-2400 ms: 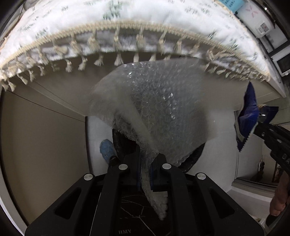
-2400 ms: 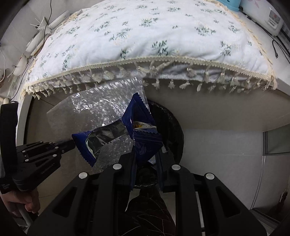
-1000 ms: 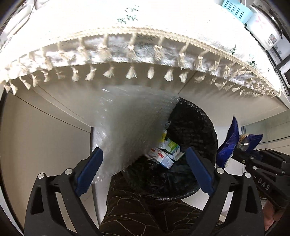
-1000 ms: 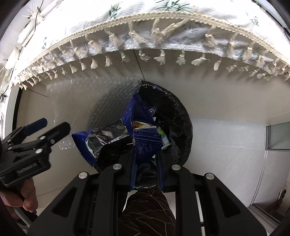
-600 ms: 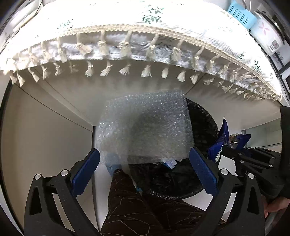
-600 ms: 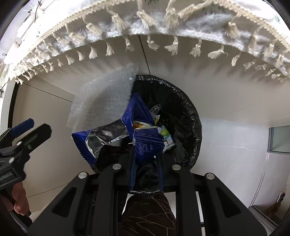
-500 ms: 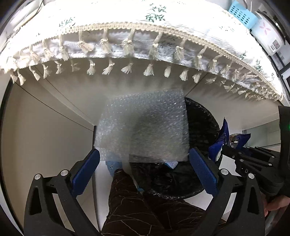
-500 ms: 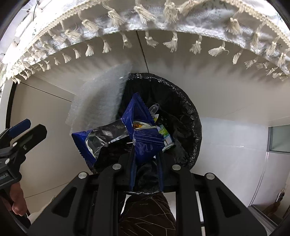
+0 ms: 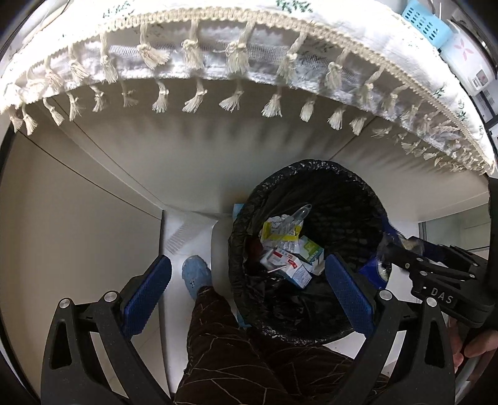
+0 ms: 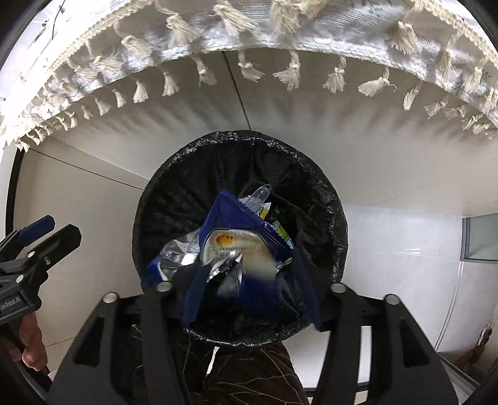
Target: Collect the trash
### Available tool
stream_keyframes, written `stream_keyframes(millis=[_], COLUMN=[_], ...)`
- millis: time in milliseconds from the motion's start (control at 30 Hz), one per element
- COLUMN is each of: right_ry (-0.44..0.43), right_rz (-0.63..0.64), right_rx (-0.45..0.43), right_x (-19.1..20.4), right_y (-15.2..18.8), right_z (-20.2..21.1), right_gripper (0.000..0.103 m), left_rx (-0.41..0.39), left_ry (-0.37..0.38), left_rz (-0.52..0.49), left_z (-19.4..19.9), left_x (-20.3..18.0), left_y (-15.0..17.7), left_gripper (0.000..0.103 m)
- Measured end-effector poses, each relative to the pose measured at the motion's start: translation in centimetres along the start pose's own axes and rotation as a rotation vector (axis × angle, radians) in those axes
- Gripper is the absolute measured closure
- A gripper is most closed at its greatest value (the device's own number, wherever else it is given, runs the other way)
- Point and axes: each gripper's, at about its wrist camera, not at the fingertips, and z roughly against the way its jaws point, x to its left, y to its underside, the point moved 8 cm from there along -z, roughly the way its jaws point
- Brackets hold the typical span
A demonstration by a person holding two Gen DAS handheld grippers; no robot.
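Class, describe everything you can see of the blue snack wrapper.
The blue snack wrapper is a crumpled, torn-open packet, dark blue outside and shiny silver inside, with a pale printed label bearing an orange spot. It looks like thin foil-lined plastic. It hangs blurred between the spread right tongs, directly over the black-lined bin, apparently just released. Whether anything touches it is unclear.

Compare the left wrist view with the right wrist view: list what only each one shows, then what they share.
Left wrist only: a blue shoe on the floor beside the bin, cartons lying in the bin, and a blue basket on the table.

Right wrist only: the blue snack wrapper seen in full over the bin mouth, between that gripper's spread jaws.

Both: the black-lined trash bin and the tasselled tablecloth above.
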Motion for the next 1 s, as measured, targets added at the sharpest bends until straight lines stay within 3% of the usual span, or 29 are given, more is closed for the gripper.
stream_keyframes(millis=[67,267,367,667,1000], right_ry=[-0.006,0.002,0.016,0.013,0.029], right_rz=[0.001,-0.006,-0.002,-0.032,-0.049], right_rx=[-0.005,-0.055,-0.07,-0.121,-0.211], right_x=[0.1,0.1,0.0,-0.2,0.7], right_y=[-0.1,-0.7,-1.0,-1.8,-1.8], right_z=[0.0,1.7,2.9,8.5,20.0], right_gripper=[0.041,0.015,0.01,0.009,0.009], left_rx=[0.005,0.014,0.01,-0.012,-0.095], left_ry=[0.006,0.009,0.012,0.027,0.017], left_rz=[0.002,-0.015,-0.016,-0.005,-0.011], left_z=[-0.3,-0.4,0.3,4.0,13.9], left_x=[-0.1,-0.8,-1.2,-2.4,-3.9], left_y=[0.0,-0.5,-1.1,-2.4,-4.1], left_gripper=[0.006,0.006,0.006,0.006,0.006])
